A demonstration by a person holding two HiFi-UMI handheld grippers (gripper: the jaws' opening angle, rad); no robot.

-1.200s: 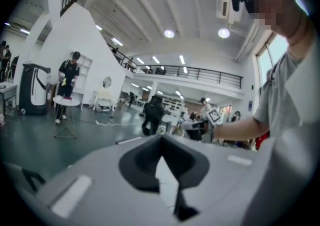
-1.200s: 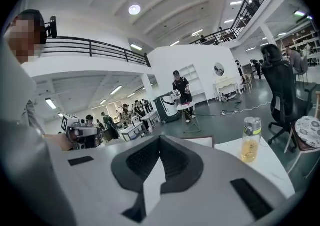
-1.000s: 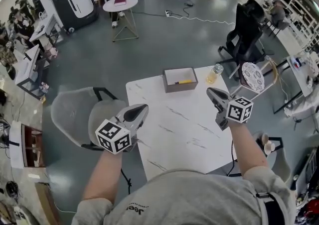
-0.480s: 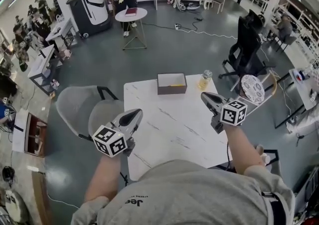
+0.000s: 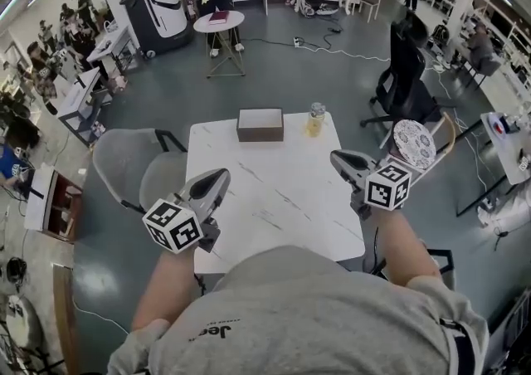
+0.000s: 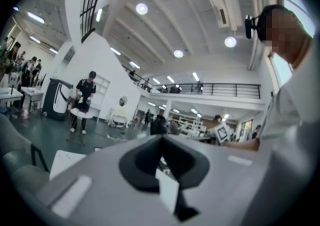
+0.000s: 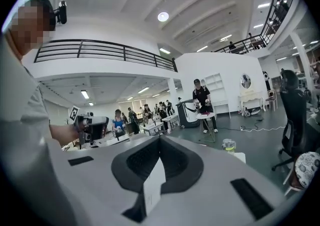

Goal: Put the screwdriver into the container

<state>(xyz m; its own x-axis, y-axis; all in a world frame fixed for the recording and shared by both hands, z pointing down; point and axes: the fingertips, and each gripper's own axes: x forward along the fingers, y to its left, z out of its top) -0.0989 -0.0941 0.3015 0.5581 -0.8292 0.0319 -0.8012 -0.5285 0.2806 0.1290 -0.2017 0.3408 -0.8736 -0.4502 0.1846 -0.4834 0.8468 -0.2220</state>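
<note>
Left gripper: clenched, empty, well short of box.
Right gripper: likewise.
Screwdriver: we see none (stiff, light, we judge; grip handle).

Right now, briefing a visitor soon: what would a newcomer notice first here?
Two shut, empty grippers with marker cubes, the left gripper and the right gripper, are held at either side of a white marble table. At its far edge stand a brown box and, right of it, a jar.
</note>
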